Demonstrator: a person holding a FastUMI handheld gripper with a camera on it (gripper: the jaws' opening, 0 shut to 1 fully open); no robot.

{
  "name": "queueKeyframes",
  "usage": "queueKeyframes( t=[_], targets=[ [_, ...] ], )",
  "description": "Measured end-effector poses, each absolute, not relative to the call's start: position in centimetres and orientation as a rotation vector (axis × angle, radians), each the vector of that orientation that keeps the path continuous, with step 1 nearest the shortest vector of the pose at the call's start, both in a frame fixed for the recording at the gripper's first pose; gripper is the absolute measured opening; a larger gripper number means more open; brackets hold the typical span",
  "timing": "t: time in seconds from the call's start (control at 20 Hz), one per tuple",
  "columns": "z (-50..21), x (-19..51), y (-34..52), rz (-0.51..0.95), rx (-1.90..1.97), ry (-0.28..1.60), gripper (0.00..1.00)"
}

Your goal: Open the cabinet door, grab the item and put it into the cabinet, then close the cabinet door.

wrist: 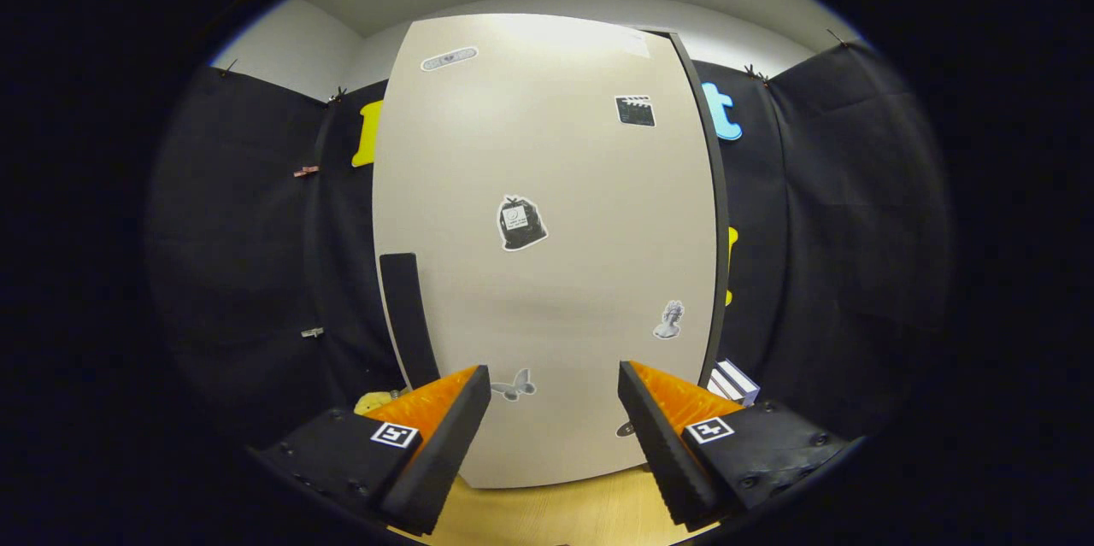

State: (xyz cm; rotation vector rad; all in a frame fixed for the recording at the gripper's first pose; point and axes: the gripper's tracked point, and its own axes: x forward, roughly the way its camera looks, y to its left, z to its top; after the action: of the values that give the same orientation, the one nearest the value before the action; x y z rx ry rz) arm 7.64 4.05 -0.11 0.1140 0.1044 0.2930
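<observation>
Gripper view: the cabinet door [547, 255] stands shut beyond the fingers [554, 435], spread wide and holding nothing; whether the item is already inside cannot be told.

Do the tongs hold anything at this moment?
No, the tongs stand open with nothing between the fingers, facing the closed cabinet door just ahead of them.
</observation>
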Motion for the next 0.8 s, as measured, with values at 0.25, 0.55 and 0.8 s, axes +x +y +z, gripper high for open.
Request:
queueKeyframes(
  t=[0.25,0.55,0.8],
  targets=[
    [0.9,7.6,1.9,0.313,0.117,0.077,0.97],
    [0.7,6.8,0.0,0.352,0.101,0.053,0.97],
    [1.1,6.6,0.2,0.351,0.119,0.061,0.97]
  ],
)
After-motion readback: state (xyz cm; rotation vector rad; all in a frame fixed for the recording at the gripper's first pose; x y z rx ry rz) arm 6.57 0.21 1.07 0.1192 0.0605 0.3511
